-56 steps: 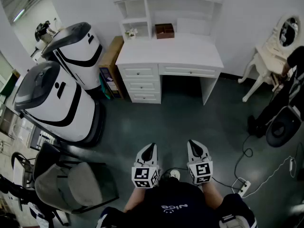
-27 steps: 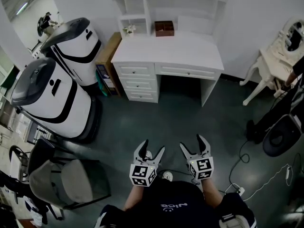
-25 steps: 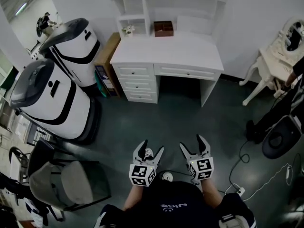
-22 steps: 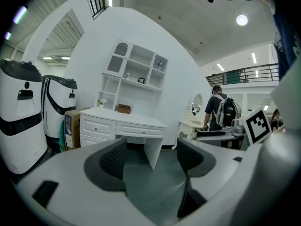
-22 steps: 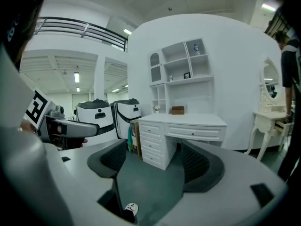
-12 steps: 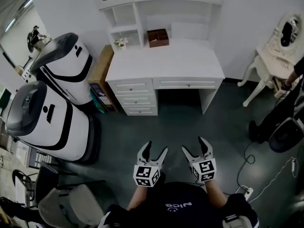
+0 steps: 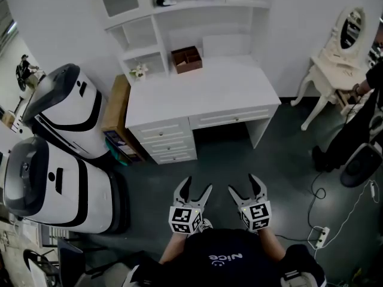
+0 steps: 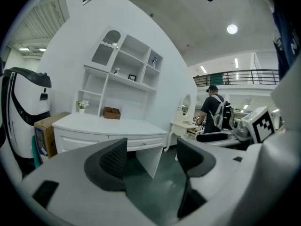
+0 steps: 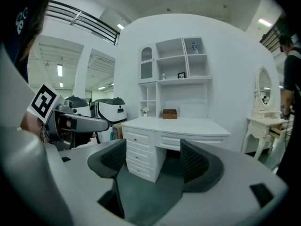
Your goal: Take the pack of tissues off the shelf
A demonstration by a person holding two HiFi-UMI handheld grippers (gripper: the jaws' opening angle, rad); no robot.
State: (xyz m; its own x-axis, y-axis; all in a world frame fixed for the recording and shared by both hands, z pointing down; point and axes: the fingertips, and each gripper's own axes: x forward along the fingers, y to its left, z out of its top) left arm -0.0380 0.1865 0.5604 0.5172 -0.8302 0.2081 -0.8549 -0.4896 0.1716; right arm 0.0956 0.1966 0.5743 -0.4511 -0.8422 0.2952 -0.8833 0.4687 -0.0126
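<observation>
The left tool (image 7: 197, 184) and right tool (image 7: 242, 183) stood wide open and empty, well apart from the counter (image 7: 203, 91). The pack of tissues could not be picked out on the shelf (image 7: 179, 6) from there. The step probably called for walking closer and finding the pack before reaching.

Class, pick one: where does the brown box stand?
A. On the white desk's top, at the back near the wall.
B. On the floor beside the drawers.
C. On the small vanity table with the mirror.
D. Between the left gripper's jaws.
A: the head view shows the brown box standing on the top of the white desk, at its back edge against the wall.
</observation>
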